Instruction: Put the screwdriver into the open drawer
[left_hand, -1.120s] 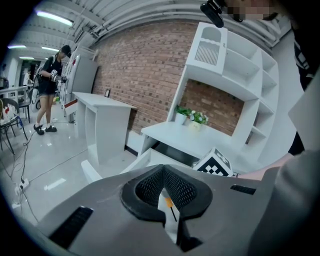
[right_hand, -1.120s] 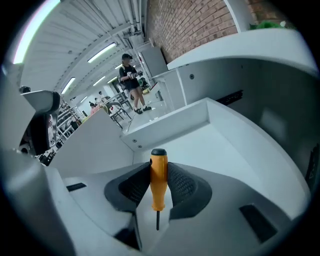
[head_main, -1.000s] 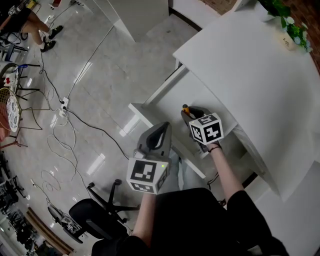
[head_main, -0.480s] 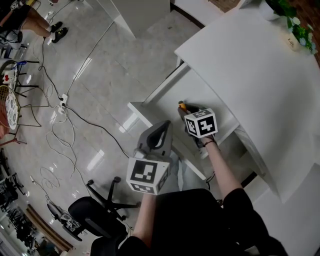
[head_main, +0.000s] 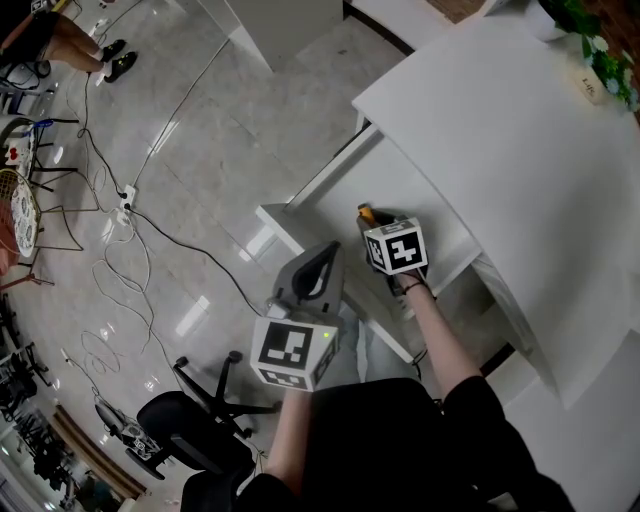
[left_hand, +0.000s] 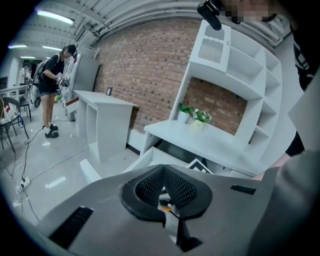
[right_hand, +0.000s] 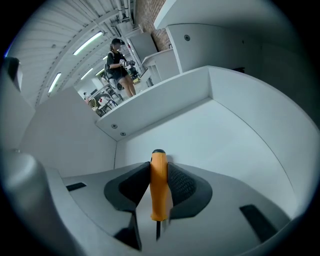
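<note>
A screwdriver with an orange handle (right_hand: 158, 185) stands clamped between the pads of my right gripper (right_hand: 159, 167); its dark shaft points back toward the camera. In the head view the handle's end (head_main: 366, 213) pokes out ahead of my right gripper (head_main: 376, 224), low over the white floor of the open drawer (head_main: 372, 180). The drawer's floor and walls (right_hand: 215, 135) fill the right gripper view. My left gripper (head_main: 327, 252) hangs near the drawer's front left corner, outside it. Its pads (left_hand: 176, 187) meet at the tips with nothing held.
The white desk top (head_main: 500, 120) overhangs the drawer on the right, with a potted plant (head_main: 595, 40) at its far corner. Cables (head_main: 150, 235) trail over the tiled floor at left. A black office chair (head_main: 190, 430) stands beside my legs. A person (left_hand: 52, 75) stands far off.
My right gripper has sunk lower into the drawer with the screwdriver, drifting slightly left in the head view. The left gripper has stayed put.
</note>
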